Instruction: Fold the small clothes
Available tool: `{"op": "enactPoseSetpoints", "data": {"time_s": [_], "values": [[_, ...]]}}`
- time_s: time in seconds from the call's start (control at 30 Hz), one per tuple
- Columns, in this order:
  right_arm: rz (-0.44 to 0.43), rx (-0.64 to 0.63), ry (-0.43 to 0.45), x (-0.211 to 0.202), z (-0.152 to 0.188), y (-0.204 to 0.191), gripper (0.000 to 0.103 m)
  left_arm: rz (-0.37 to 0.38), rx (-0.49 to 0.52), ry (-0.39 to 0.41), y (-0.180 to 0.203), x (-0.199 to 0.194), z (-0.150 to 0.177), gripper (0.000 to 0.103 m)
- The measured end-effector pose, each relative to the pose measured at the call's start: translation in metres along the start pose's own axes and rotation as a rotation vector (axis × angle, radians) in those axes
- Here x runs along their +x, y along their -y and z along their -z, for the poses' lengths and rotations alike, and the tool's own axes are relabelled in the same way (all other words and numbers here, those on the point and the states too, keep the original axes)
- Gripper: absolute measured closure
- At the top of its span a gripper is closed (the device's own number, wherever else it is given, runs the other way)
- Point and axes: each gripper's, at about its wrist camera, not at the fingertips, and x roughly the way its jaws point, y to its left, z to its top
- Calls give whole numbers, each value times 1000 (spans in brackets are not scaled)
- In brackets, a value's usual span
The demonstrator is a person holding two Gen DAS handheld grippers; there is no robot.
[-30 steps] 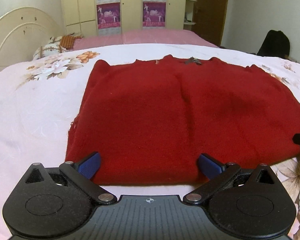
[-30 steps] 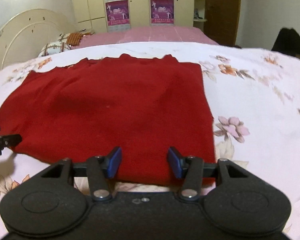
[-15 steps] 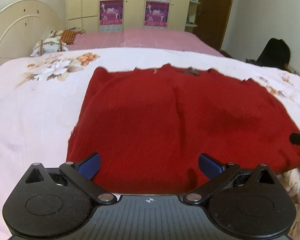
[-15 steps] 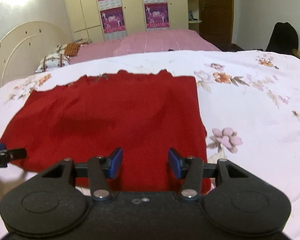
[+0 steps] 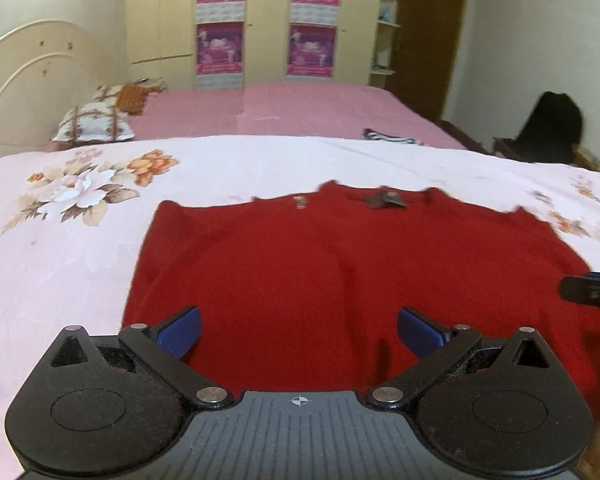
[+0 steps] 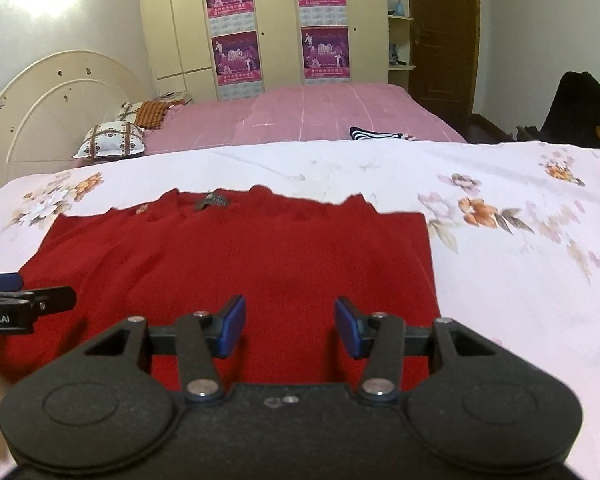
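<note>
Red sweater (image 5: 340, 280) at 12 o'clock of the left gripper (image 5: 299, 330): fuzzy matt knit cloth, edges frayed-looking. Floral bedsheet (image 5: 60, 248) under it: smooth thin cloth, faint sheen. Left gripper body: matt black plastic, ribbed top, shiny metal pins; pads (image 5: 180, 330) blue, textured, rubbery-looking. Right gripper (image 6: 290, 326): same matt black plastic, blue pads (image 6: 234, 324). Pink bedspread (image 6: 320, 116) at 12 o'clock: smooth cloth. Wardrobe (image 6: 188, 20): glossy cream panels, paper posters (image 6: 236, 56). Door (image 6: 444, 40): dark wood.
</note>
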Motion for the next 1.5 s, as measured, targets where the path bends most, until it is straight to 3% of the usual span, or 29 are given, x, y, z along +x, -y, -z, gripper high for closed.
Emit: {"op": "enactPoseSetpoints", "data": {"time_s": [0.1, 0.23, 0.3, 0.47, 0.67, 0.8, 1.03, 1.27, 1.5], "values": [[19, -6, 4, 14, -8, 2, 56, -36, -34, -31, -15, 21, 0, 0], [104, -45, -45, 41, -3, 14, 56, -5, -72, -37, -25, 30, 4, 0], [75, -6, -33, 48, 5, 30, 50, -10, -63, -33, -23, 31, 6, 0], [93, -23, -47, 43, 2, 21, 50, -27, -41, -45, -16, 23, 3, 0], [-6, 2, -4, 18, -2, -3, 51, -35, 7, -16, -9, -3, 6, 0], [-67, -38, -13, 11, 3, -28, 51, -33, 18, -37, -10, -6, 15, 0], [-60, -90, -116, 21, 25, -47, 50, -45, 12, -78, -13, -15, 27, 0], [-92, -79, -89, -6, 25, -51, 47, 0, -67, -120, -18, -36, 37, 0], [-58, -150, -139, -7, 49, -62, 47, -33, 0, -136, -8, -40, 54, 0]]}}
